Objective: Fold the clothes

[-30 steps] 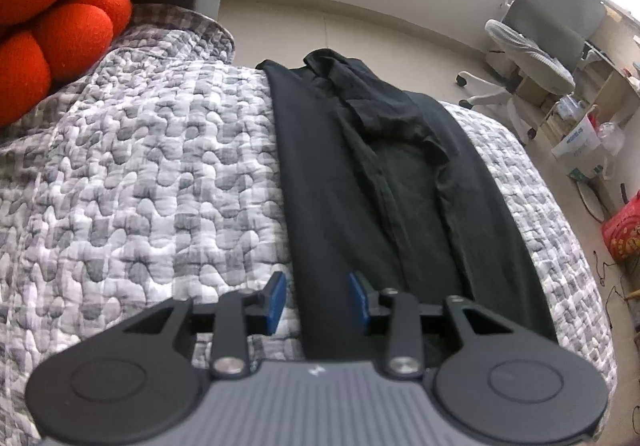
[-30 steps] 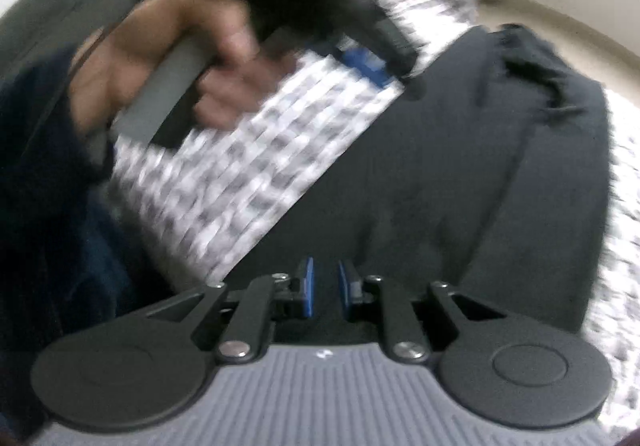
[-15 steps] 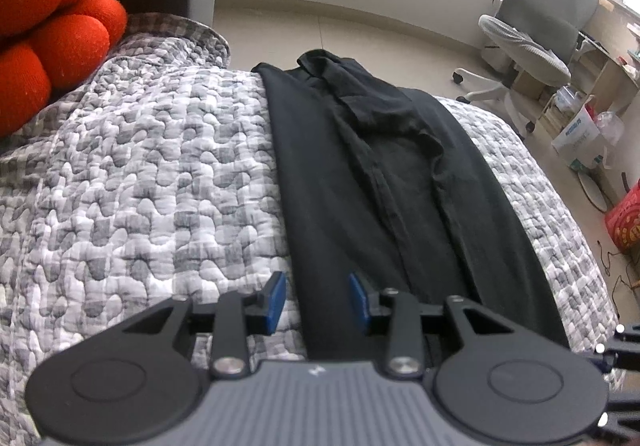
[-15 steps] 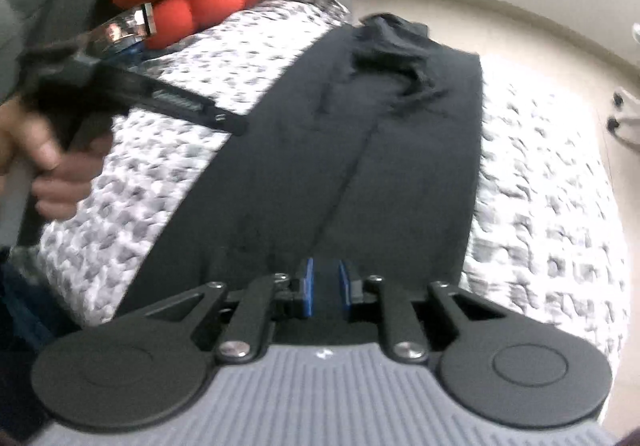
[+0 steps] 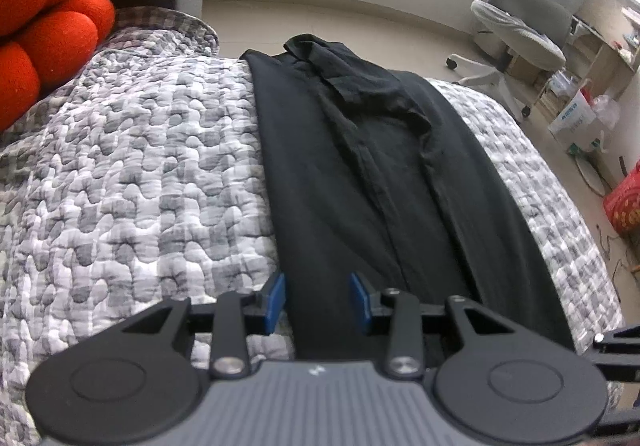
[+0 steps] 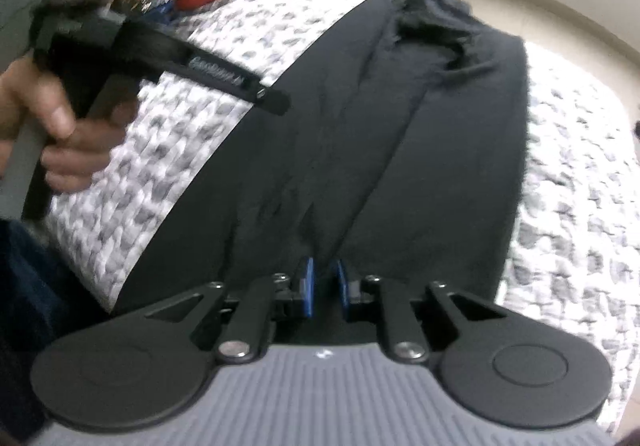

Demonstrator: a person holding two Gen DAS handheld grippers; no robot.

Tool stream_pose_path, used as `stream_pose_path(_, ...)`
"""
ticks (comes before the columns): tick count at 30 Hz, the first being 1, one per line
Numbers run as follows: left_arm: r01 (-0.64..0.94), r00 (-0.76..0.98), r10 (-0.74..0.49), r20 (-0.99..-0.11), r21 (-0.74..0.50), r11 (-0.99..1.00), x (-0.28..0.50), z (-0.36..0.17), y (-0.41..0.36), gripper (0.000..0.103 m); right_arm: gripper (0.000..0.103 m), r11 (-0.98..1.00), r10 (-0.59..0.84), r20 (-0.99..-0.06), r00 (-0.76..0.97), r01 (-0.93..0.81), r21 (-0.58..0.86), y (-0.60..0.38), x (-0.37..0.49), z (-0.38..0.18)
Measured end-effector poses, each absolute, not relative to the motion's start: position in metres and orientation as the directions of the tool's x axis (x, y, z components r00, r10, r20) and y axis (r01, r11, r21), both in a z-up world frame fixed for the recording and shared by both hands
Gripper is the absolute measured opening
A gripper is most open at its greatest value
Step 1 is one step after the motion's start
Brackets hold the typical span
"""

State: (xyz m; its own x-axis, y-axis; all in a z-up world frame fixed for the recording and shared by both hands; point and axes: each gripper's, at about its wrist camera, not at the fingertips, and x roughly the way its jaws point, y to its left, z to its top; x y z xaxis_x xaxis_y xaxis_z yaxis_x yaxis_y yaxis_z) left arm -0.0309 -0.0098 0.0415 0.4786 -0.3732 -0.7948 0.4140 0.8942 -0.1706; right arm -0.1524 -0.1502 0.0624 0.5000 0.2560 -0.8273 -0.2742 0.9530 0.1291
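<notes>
Quilt (image 5: 132,174) in grey and white covered the bed, with a black garment (image 5: 360,166) folded lengthwise down its middle and red cushions (image 5: 44,26) at the head. Beyond stood a grey office chair (image 5: 532,6) on pale floor (image 5: 320,22). The left gripper (image 5: 317,300) hung with fingers apart over the garment's near end; the right gripper (image 6: 323,288) hung nearly closed, gripping nothing.

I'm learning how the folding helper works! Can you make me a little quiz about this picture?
1. True or false: the black garment lies on a grey-and-white quilt.
2. What colour is the plush cushion? A) blue B) orange-red C) green
3. Fill in: the left gripper has its jaws ____, with nothing between them.

Key: 1 true; 2 B; 3 open.
</notes>
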Motion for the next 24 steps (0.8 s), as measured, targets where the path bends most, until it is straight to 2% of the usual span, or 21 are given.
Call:
stream_pose_path(7, 0.402, 0.486, -0.369, -0.792, -0.172, 0.899, -0.028, 0.042, -0.011, 0.038, 0.02, 0.985, 0.168, -0.819, 0.549, -0.136, 0.111, -0.169, -0.137, 0.064)
stream_pose_path(18, 0.388, 0.492, -0.375, -0.786, -0.187, 0.902, -0.028, 0.047, -0.01, 0.039, 0.021, 0.985, 0.153, -0.839, 0.523, -0.15, 0.086, -0.158, -0.13, 0.055)
stream_pose_path(24, 0.345, 0.521, -0.385, -0.762, -0.225, 0.911, -0.016, 0.059, -0.013, 0.045, 0.02, 0.995, 0.1, -0.806, 0.584, -0.046, 0.091, -0.169, -0.124, 0.066)
